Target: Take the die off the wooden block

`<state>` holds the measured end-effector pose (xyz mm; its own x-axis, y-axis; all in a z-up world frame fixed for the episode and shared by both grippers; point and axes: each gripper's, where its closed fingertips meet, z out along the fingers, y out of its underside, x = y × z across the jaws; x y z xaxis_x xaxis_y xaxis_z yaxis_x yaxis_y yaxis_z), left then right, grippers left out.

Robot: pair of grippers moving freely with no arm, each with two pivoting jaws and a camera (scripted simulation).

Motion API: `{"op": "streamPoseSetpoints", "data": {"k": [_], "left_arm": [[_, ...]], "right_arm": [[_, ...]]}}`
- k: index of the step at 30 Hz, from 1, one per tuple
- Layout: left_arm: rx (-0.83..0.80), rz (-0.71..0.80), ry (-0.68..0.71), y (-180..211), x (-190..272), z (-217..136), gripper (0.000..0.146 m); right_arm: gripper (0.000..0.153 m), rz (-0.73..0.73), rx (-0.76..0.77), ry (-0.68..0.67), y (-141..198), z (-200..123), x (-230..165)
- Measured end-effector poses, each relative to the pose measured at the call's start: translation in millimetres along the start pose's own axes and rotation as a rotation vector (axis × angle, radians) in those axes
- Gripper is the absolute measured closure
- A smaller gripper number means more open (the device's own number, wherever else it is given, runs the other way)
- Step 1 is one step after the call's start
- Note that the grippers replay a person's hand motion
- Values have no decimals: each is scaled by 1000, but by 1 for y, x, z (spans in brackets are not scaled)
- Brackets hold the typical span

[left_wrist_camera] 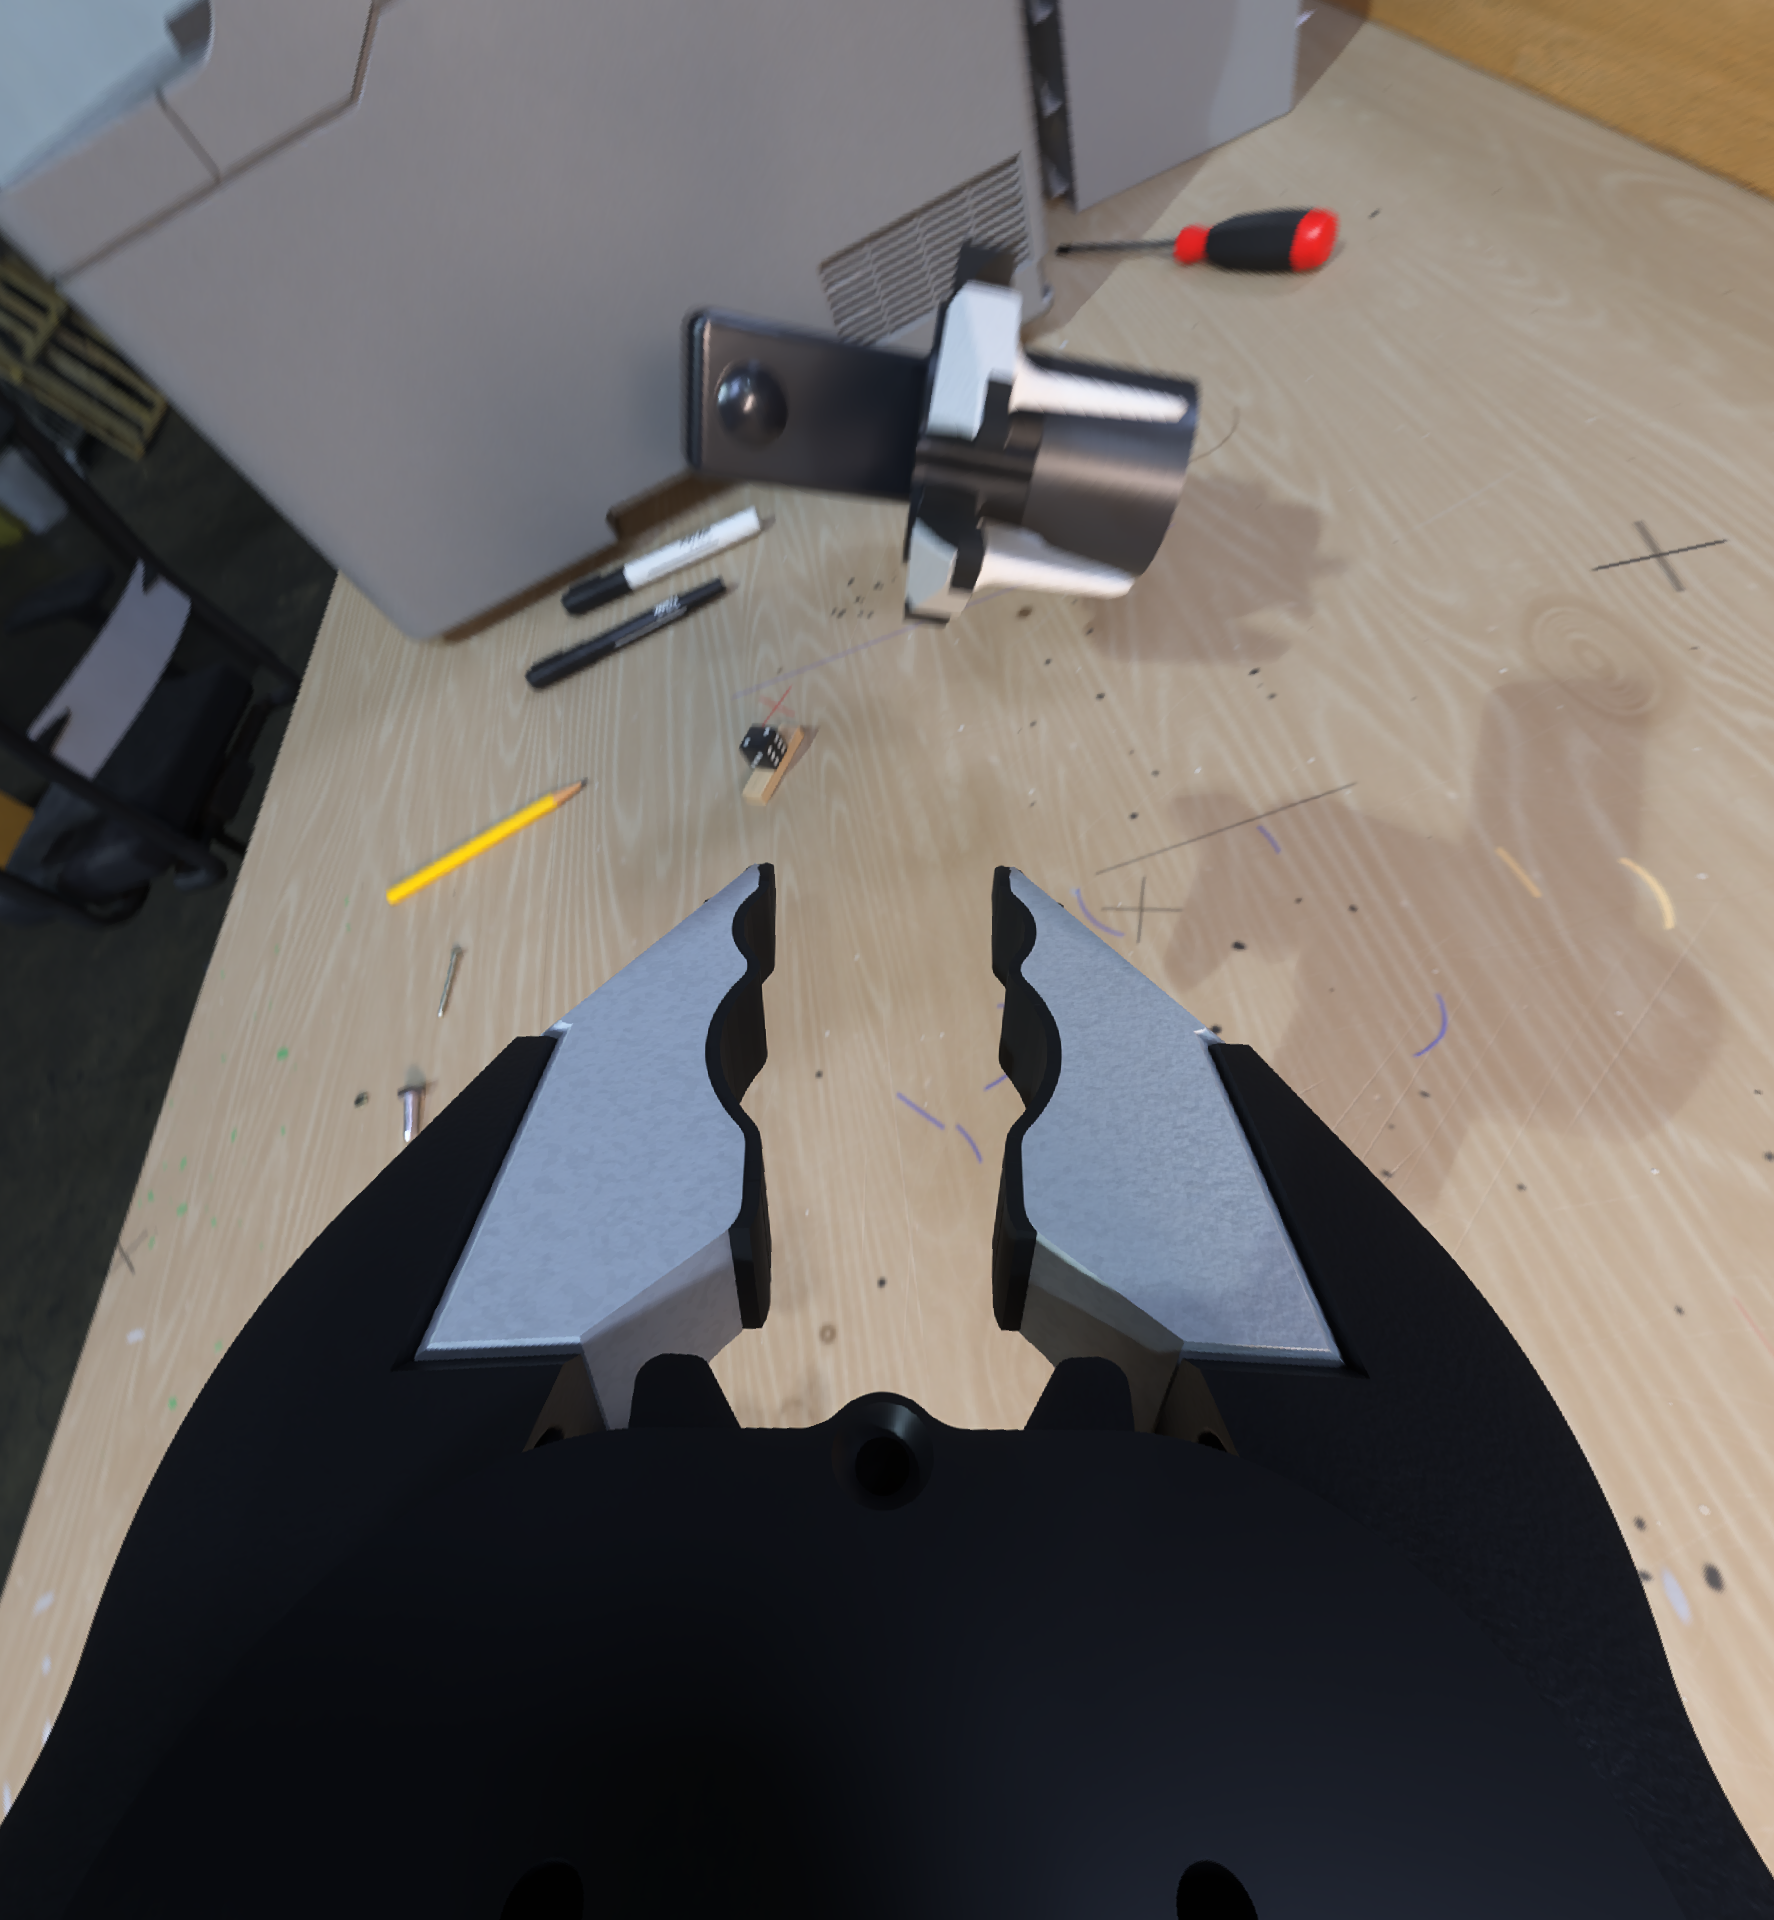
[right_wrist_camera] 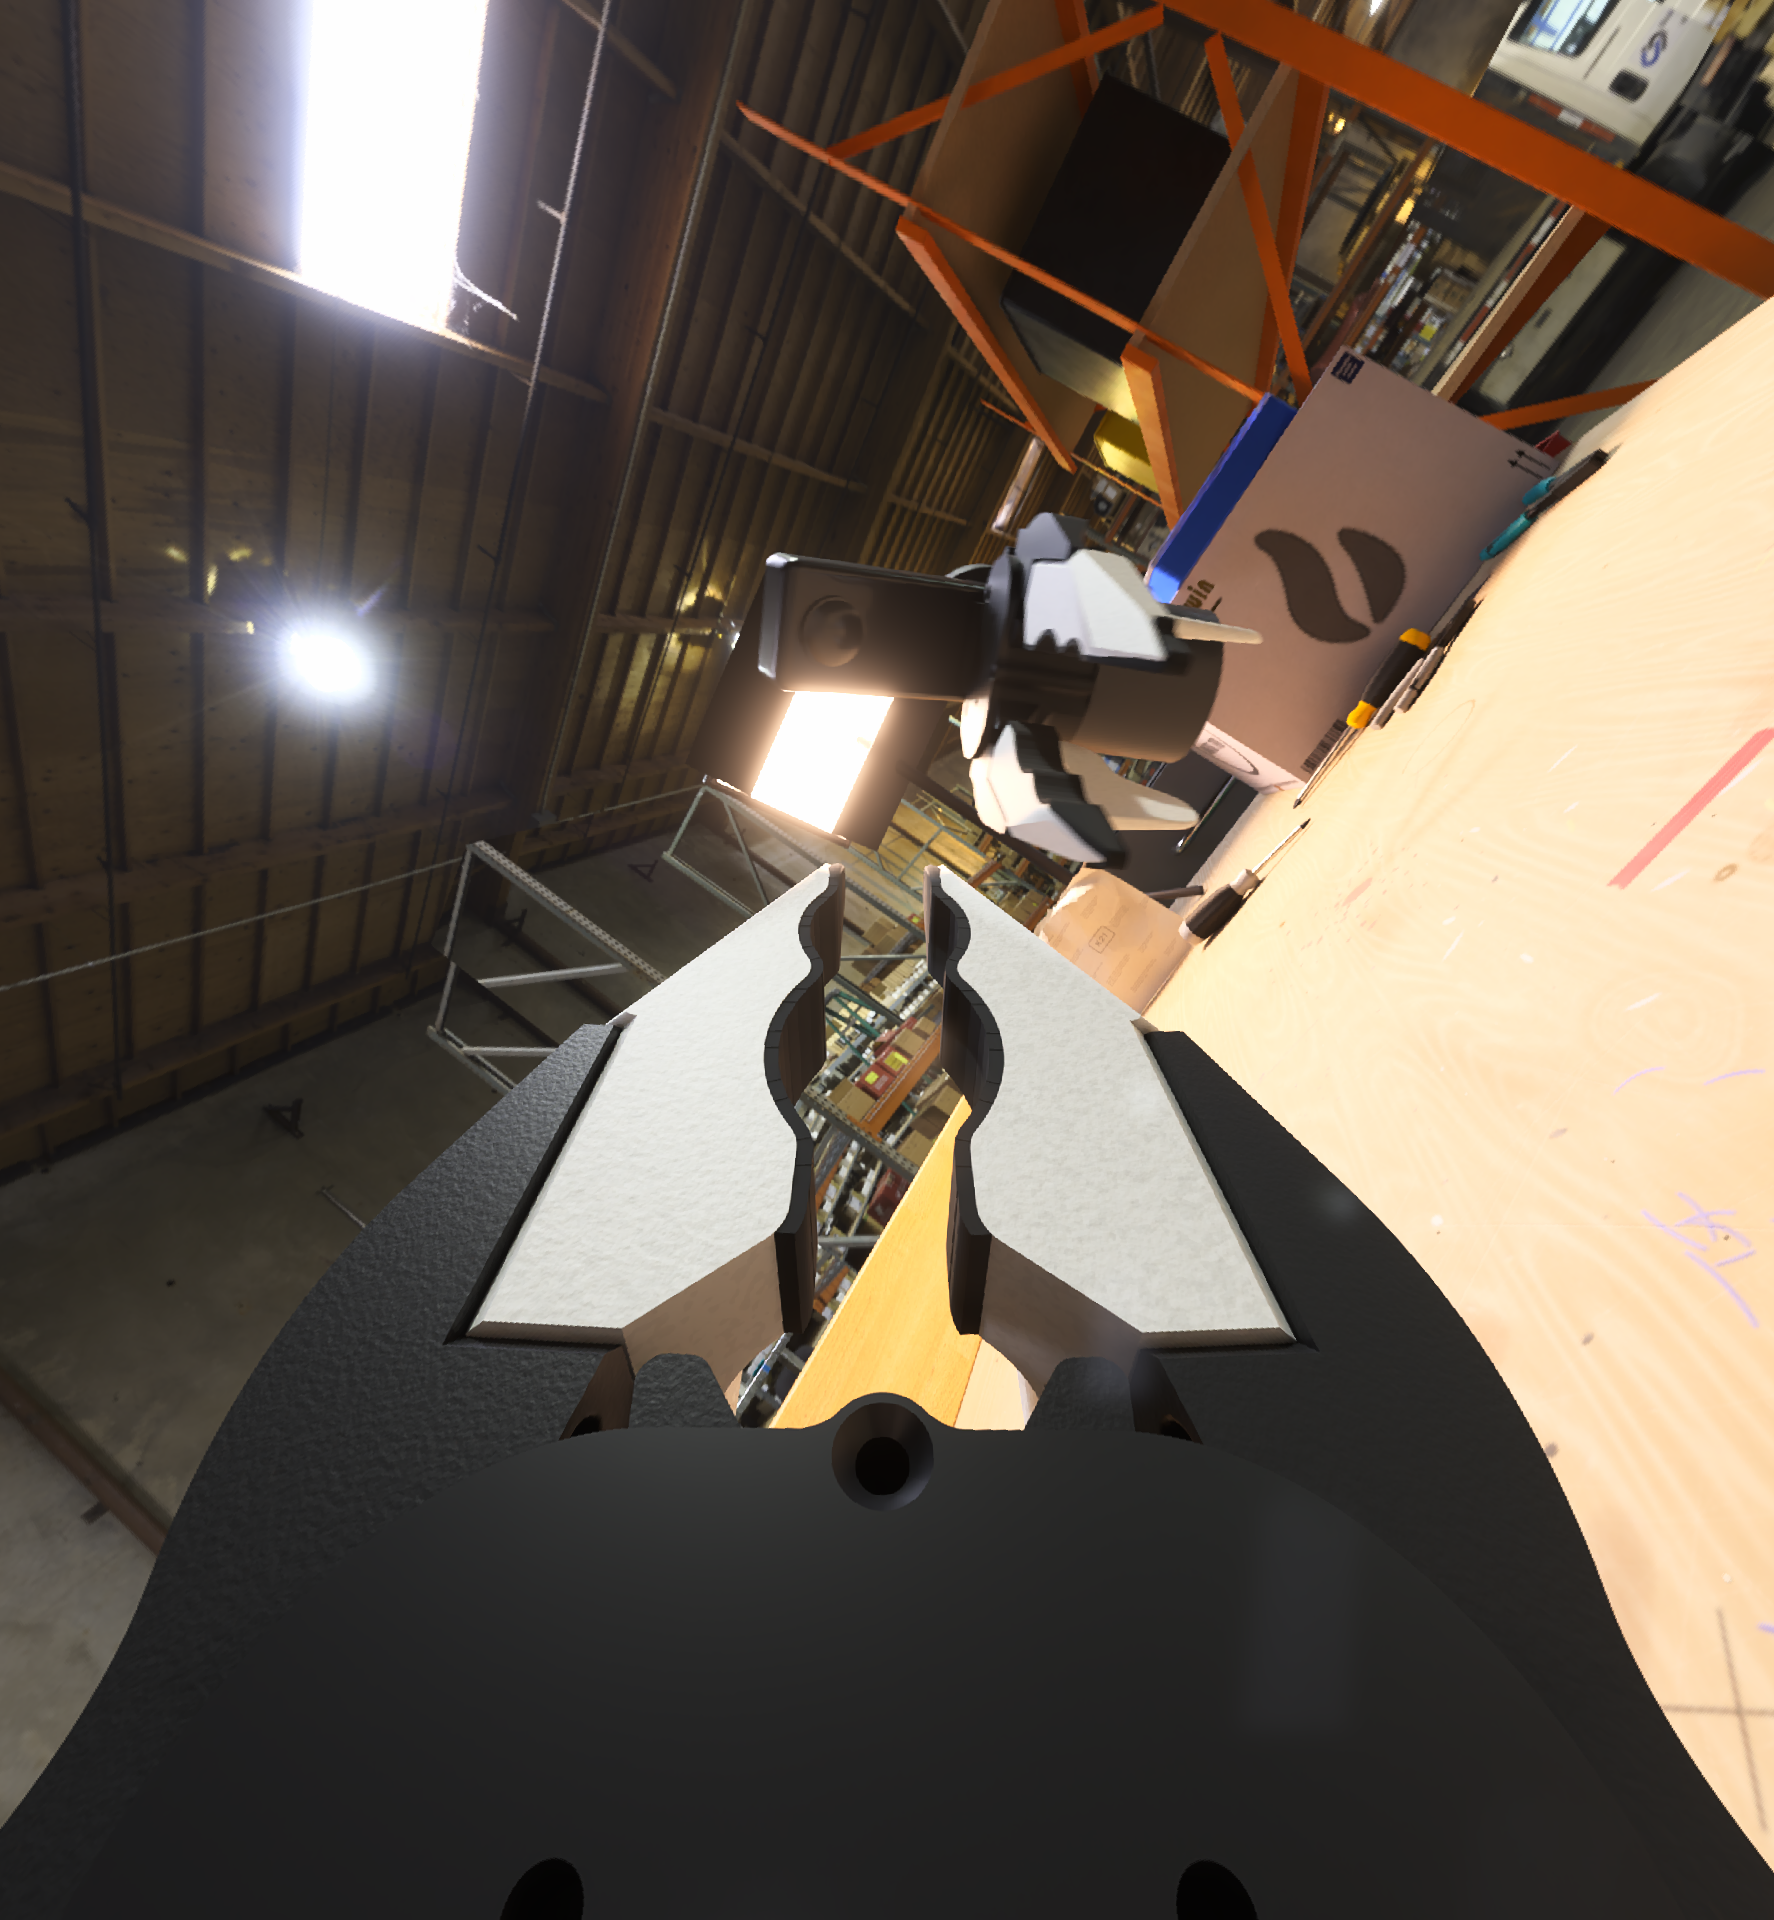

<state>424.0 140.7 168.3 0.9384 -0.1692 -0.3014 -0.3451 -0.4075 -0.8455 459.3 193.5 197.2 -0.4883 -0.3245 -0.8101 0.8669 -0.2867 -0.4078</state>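
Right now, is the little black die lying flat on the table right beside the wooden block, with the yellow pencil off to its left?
Not quite. In the left wrist view the die sits on top of the wooden block, not on the table beside it. The yellow pencil does lie off to its left.

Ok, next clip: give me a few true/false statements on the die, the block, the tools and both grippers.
1. The small black die sits on the small wooden block. True.
2. The left gripper grips the die. False: its fingers are apart, short of it.
3. The yellow pencil lies left of the block. True.
4. The red-and-black screwdriver touches the block. False: it lies far off.
5. The right gripper holds something. False: empty.
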Motion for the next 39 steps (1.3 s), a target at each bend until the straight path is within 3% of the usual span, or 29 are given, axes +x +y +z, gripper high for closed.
{"op": "streamPoseSetpoints", "data": {"k": [3, 5, 9, 13, 17, 20, 22, 27, 31, 39], "left_arm": [[-50, -50, -26, 17, -11, 5, 106], [-68, -86, -32, 24, -16, 13, 107], [-91, -145, 26, 27, -21, 51, 107], [-133, -164, 109, 13, -31, 110, 101], [-175, -78, 130, 1, -47, 175, 100], [-274, 10, 172, 11, -50, 213, 98], [-353, 66, 209, 22, -50, 229, 99], [-485, 181, 241, 45, -59, 249, 102], [-590, 211, 284, 60, -61, 255, 109], [-650, 262, 299, 68, -64, 261, 127]], "right_arm": [[138, -19, 11, 1, -4, -4, -7], [138, -106, 17, 21, -12, -7, -18], [138, -505, 88, 292, -54, -22, -60], [138, -885, 195, 540, -100, -41, -138], [137, -1092, 341, 688, -114, -70, -202], [138, -1149, 478, 673, -105, -93, -221], [138, -1146, 499, 738, -108, -108, -220], [137, -1145, 378, 880, -111, -116, -202], [137, -1143, 346, 878, -114, -110, -193], [137, -1155, 253, 964, -116, -111, -175]]}}
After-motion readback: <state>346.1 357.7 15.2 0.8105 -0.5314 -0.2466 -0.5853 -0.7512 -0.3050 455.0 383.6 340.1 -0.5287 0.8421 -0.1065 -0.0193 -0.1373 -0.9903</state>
